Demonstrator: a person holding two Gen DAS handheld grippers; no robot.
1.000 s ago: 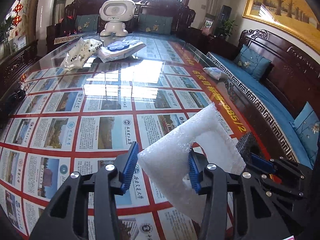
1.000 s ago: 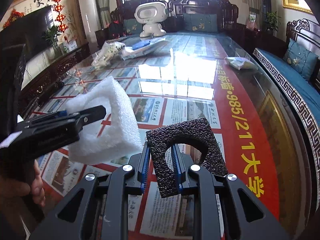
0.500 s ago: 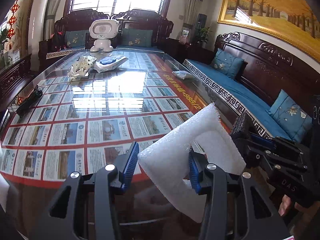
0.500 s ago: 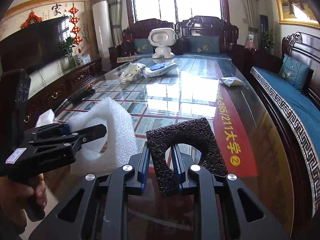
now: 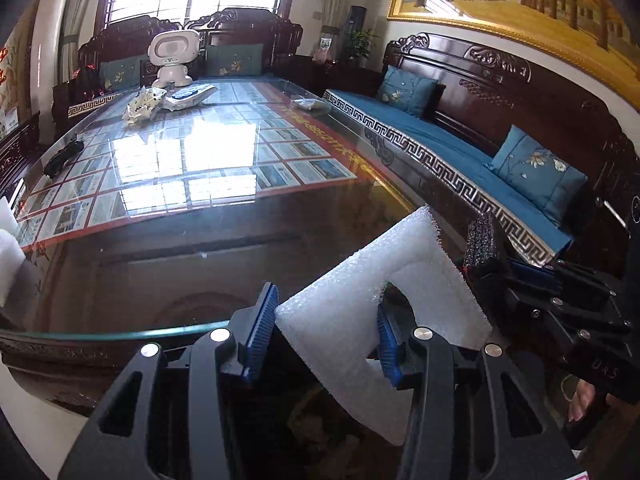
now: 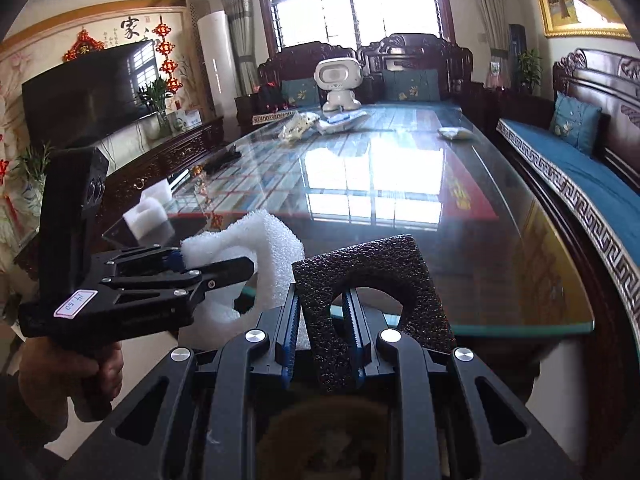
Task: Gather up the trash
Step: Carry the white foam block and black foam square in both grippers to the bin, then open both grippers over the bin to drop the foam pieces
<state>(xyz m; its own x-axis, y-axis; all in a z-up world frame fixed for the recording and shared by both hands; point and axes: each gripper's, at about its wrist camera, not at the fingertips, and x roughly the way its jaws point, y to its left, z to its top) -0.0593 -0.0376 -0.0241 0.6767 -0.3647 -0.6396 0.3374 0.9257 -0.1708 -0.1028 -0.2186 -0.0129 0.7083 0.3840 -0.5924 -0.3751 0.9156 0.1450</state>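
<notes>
My left gripper (image 5: pixel 326 332) is shut on a white foam piece (image 5: pixel 360 300) with a curved cut-out, held just past the near edge of the glass table (image 5: pixel 180 248). It also shows in the right wrist view (image 6: pixel 272 248). My right gripper (image 6: pixel 322 320) is shut on a black foam piece (image 6: pixel 380 280) with a round cut-out, beside the left gripper (image 6: pixel 216 268). The black piece shows edge-on in the left wrist view (image 5: pixel 482 248).
More white foam (image 6: pixel 148 212) lies at the table's near left corner. A crumpled wrapper (image 5: pixel 142 104), a blue-and-white packet (image 5: pixel 192 94), a white robot toy (image 5: pixel 174 56), a small bag (image 5: pixel 308 103) and a black object (image 5: pixel 64 156) lie farther back. A blue-cushioned bench (image 5: pixel 460 156) runs along the right.
Both grippers have pulled back from over the table to beyond its near edge, each still holding its foam piece. The table top now lies farther ahead.
</notes>
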